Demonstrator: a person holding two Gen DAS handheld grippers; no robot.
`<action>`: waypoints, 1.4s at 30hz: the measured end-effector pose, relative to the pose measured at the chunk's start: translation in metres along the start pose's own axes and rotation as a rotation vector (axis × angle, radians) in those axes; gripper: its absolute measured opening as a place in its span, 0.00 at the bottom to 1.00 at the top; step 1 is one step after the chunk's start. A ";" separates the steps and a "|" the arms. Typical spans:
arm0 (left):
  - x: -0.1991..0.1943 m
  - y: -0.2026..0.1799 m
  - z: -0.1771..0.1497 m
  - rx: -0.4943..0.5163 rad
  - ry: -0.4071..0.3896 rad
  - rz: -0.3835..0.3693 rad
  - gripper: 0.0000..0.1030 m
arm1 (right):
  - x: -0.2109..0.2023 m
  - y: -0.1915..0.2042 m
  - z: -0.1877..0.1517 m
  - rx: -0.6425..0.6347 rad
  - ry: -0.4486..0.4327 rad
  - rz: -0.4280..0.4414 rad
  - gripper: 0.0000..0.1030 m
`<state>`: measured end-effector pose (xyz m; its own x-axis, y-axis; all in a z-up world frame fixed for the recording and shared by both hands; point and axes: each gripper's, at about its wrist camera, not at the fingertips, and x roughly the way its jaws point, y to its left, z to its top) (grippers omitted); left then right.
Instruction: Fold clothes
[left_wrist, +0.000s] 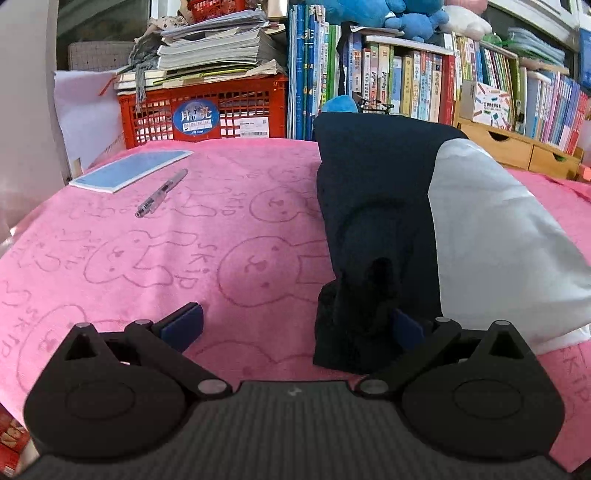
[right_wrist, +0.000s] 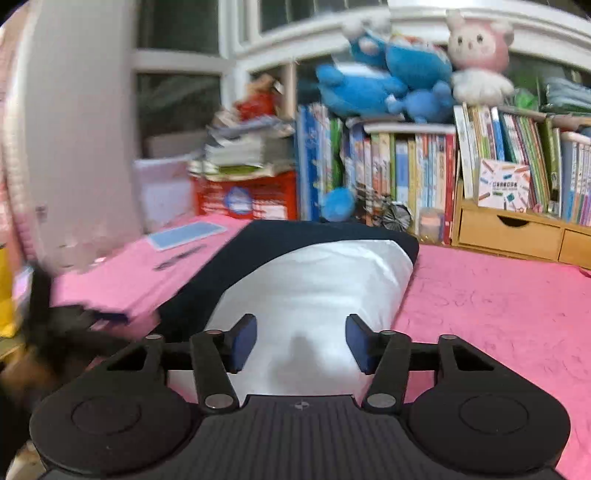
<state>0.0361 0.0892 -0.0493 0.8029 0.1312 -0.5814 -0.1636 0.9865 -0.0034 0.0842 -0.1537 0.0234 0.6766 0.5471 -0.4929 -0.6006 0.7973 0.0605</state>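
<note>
Left tool (left_wrist: 295, 326) jaws wide apart; navy-white garment (left_wrist: 376, 192) bunched over right pad; pink towel (left_wrist: 184, 240) beneath

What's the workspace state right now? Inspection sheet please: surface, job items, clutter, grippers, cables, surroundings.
Surface: pink towel with rabbit print covers the table.
Job's things: navy and white garment lies folded lengthwise on the towel, white part to the right in both views.
Clutter: blue notebook and pen lie apart at the far left of the towel.
Grippers: left gripper open, its right-hand pad against a raised navy corner. Right gripper open above the white part, nothing between the pads.
Cables: nothing seen.
Surroundings: red crate stacked with papers, bookshelf, plush toys on top, wooden drawers, window behind.
</note>
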 end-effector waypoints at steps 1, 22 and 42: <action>0.000 0.000 -0.001 0.002 -0.004 -0.001 1.00 | 0.025 0.008 0.013 -0.022 0.029 0.011 0.42; -0.003 0.014 -0.006 0.011 -0.052 -0.054 1.00 | 0.153 -0.026 0.065 0.189 0.027 0.042 0.59; -0.002 0.012 -0.006 0.018 -0.037 -0.038 1.00 | 0.118 -0.061 0.035 0.155 0.059 0.003 0.30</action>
<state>0.0292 0.1001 -0.0532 0.8288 0.0970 -0.5511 -0.1226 0.9924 -0.0096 0.2161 -0.1290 -0.0085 0.6460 0.5370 -0.5425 -0.5264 0.8281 0.1928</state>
